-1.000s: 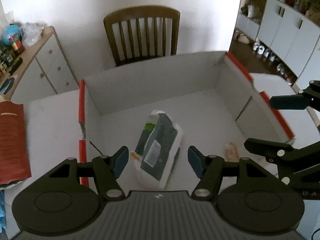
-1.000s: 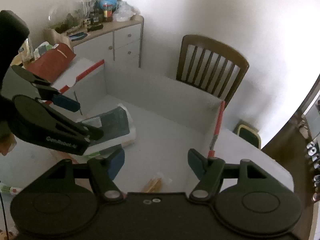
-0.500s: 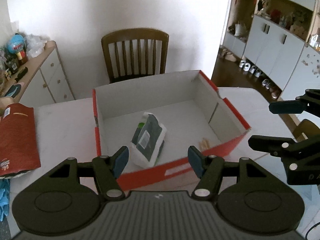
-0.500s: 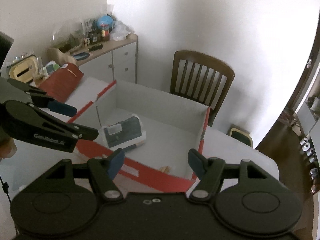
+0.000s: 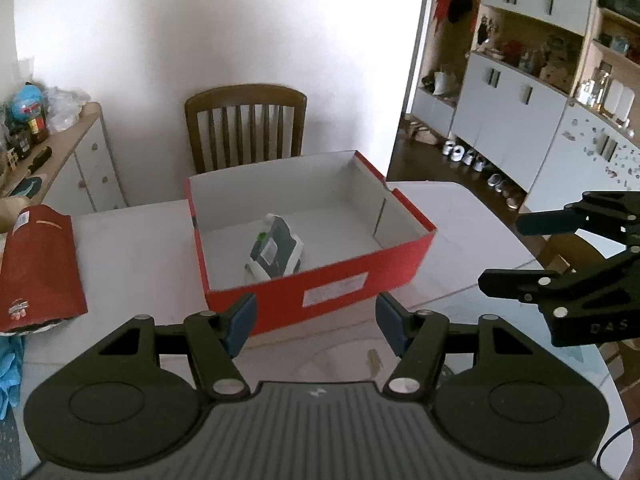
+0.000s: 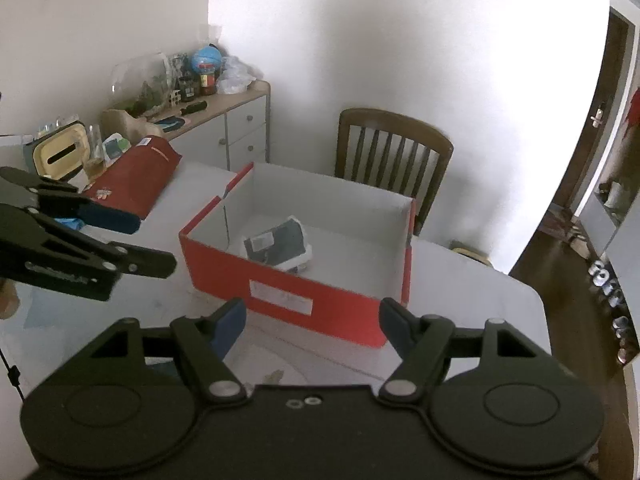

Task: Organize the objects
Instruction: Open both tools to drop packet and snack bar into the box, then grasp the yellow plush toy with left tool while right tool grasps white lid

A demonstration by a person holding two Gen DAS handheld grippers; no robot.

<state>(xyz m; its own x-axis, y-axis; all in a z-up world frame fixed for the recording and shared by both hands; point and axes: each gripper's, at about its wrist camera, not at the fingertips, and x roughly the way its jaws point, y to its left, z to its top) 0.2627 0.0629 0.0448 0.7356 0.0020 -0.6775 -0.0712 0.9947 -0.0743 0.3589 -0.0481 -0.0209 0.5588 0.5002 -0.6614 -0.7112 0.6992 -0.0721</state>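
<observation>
While both grippers are held above the white table [image 5: 132, 248], nothing is gripped by either. At 9 o'clock in the left wrist view, a dark red foil pouch [image 5: 38, 268] is seen lying flat on the table, with a blue crumpled cloth [image 5: 10, 368] just below it at the edge. At centre, an open red cardboard box with white interior [image 5: 320, 284] stands on the table; a white and dark grey plastic packet [image 5: 274, 250] lies inside it, near the front wall, toward the left side. A brown wooden slat-back chair [image 5: 246, 128] is seen behind the box at 12 o'clock. The left gripper [image 5: 316, 320] is recorded with blue-padded fingers [image 5: 240, 322] spread apart, empty, in front of the box. At 3 o'clock, the right gripper [image 6: 312, 326] is noted with fingers likewise apart, empty, short of the box's front wall.
</observation>
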